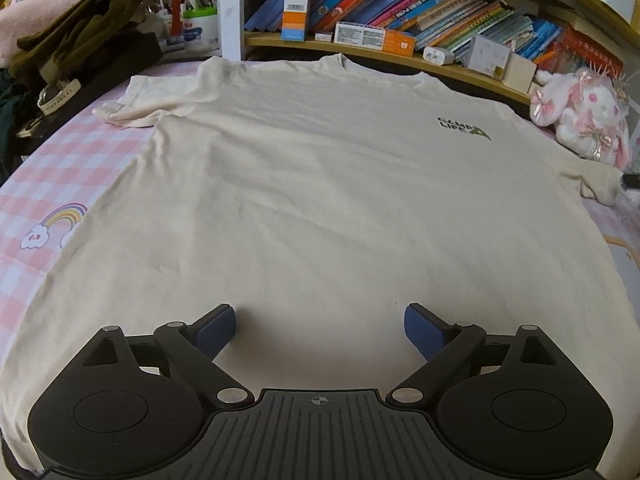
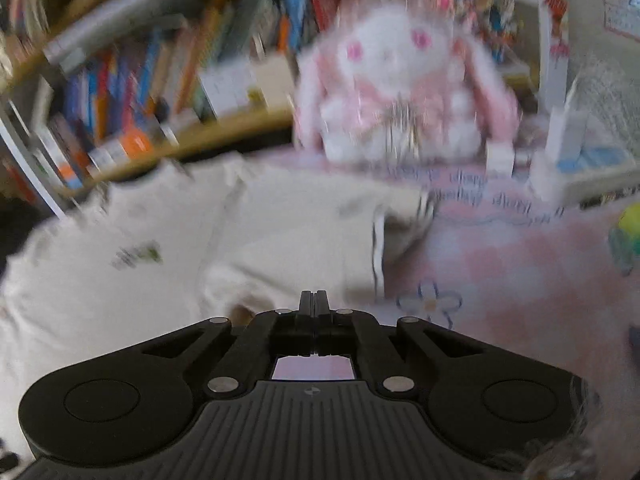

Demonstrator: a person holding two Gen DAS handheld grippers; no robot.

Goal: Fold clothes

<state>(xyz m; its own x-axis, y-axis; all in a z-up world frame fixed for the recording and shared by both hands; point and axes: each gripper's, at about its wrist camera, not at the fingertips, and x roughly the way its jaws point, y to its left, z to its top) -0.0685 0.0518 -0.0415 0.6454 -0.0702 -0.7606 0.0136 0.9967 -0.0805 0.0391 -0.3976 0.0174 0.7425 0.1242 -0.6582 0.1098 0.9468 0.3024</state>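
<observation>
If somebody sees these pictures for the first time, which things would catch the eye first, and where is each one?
First the big cream T-shirt, spread flat over the pink checked bedsheet, with a small dark logo on the chest. Next the pink and white plush rabbit, which sits at the far edge of the bed, beside the T-shirt's sleeve. Behind both runs a shelf of colourful books.

"CAMP LIFE" on T-shirt (image 1: 320,184)
</observation>
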